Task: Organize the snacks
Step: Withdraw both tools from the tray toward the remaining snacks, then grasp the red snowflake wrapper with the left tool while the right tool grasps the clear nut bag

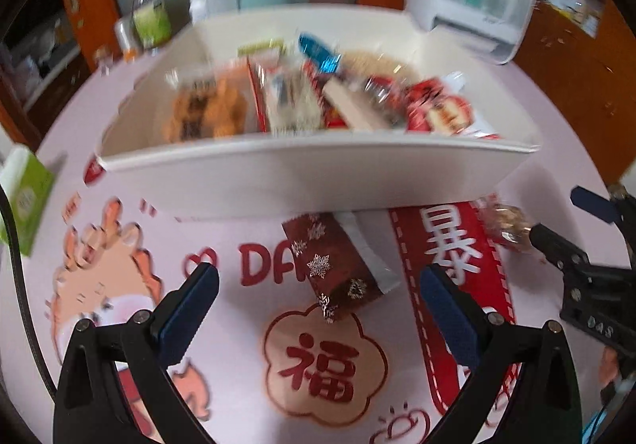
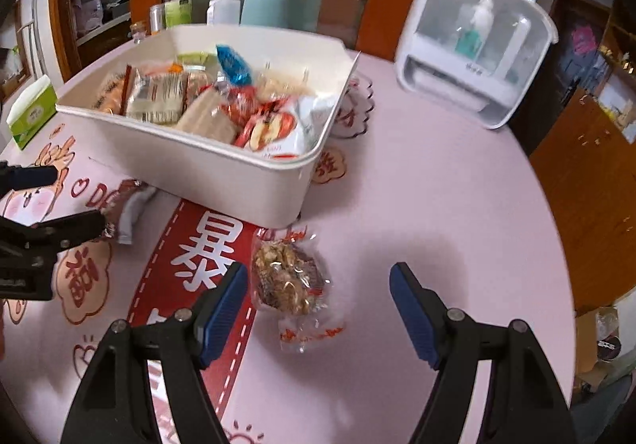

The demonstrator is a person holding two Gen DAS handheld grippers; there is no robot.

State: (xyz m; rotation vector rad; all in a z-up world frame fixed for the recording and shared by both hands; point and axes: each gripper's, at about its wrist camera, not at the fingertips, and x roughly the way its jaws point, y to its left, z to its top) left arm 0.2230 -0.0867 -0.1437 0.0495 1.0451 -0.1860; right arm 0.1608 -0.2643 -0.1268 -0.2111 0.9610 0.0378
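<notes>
A white bin (image 1: 318,173) (image 2: 222,161) packed with several wrapped snacks stands on the pink printed tablecloth. In front of it lies a dark red packet with silver snowflakes (image 1: 334,265) (image 2: 127,201), just ahead of my left gripper (image 1: 318,297), which is open with the packet between its fingertips and untouched. A clear packet of walnut snack (image 2: 290,277) (image 1: 505,221) lies in front of the bin's right corner. My right gripper (image 2: 318,301) hangs open over it, the packet closer to the left pad (image 2: 222,309). Each gripper shows at the edge of the other's view.
A green tissue box (image 2: 31,114) stands at the left of the bin. Behind it are bottles (image 2: 179,2) and a teal canister (image 2: 264,8). A white cabinet with a bottle inside (image 2: 473,42) sits at the back right. The round table's edge (image 2: 556,229) curves along the right.
</notes>
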